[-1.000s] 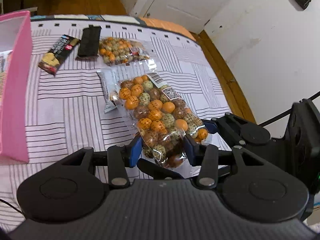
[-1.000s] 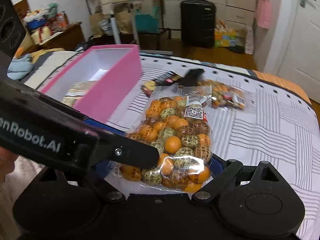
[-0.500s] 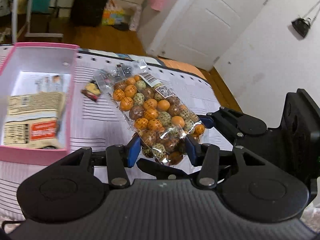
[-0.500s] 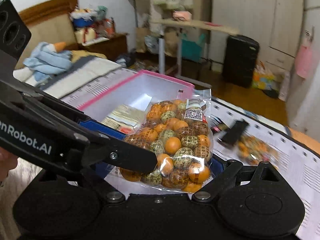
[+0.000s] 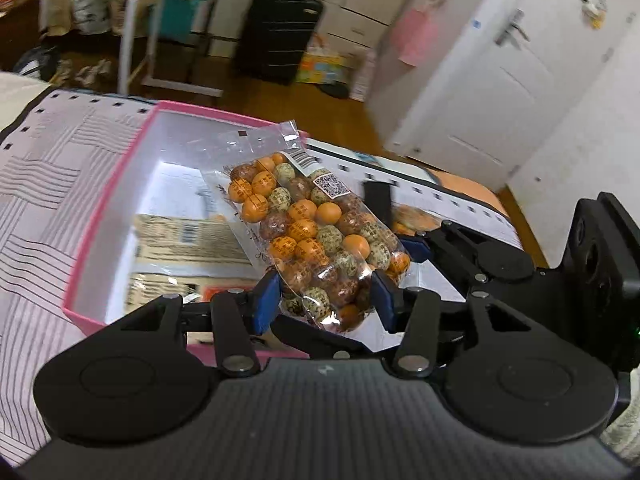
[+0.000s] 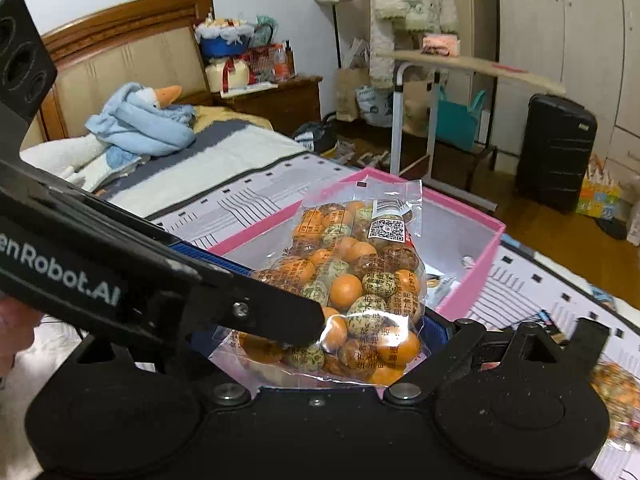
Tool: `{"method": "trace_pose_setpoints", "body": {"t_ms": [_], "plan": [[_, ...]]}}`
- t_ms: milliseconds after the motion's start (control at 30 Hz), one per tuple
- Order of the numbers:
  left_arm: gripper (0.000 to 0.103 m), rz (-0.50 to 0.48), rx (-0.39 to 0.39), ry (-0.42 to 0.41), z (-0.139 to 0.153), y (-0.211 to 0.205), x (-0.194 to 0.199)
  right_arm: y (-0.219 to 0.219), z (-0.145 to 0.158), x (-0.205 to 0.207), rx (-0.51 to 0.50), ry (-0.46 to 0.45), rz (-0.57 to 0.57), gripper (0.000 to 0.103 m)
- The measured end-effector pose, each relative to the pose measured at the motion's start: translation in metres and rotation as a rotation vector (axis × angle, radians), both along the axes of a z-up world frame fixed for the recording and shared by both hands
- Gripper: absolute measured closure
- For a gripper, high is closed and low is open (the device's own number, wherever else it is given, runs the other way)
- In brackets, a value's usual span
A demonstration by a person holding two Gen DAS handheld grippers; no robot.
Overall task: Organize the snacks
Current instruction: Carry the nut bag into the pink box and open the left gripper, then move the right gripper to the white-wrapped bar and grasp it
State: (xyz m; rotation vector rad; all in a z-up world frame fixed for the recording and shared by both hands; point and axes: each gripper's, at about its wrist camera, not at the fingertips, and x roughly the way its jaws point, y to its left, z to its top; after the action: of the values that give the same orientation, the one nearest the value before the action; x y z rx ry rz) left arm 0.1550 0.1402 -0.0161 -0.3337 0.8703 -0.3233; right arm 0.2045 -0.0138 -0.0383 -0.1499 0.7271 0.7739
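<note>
My left gripper (image 5: pixel 326 300) is matte black with a ribbed housing, two round hubs, silver pivot screws and blue finger pads (image 5: pixel 267 300). My right gripper (image 6: pixel 372 344) matches it. White lettering "enRobot.AI" marks the left gripper's side.

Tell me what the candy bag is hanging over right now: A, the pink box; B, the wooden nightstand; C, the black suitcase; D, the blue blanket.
A: in both wrist views the candy bag, clamped at its lower end by the left hand-held gripper, sits in front of the open pink box, which already holds flat packets.
</note>
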Motion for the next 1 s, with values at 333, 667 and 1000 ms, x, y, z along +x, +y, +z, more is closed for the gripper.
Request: {"method": "trace_pose_setpoints", "body": {"t_ms": [333, 667, 1000], "plan": [[0.052, 0.097, -0.08, 0.053, -0.056, 0.043, 0.044, 0.028, -0.035, 0.042, -0.044, 0.135, -0.024, 0.006], [0.052, 0.201, -0.019, 0.024, -0.074, 0.053, 0.052, 0.002, -0.026, 0.041, 0.031, 0.15, -0.009, 0.003], [0.052, 0.126, 0.091, -0.017, -0.035, 0.037, 0.023, -0.081, 0.024, -0.024, -0.022, -0.106, -0.115, 0.003]]}}
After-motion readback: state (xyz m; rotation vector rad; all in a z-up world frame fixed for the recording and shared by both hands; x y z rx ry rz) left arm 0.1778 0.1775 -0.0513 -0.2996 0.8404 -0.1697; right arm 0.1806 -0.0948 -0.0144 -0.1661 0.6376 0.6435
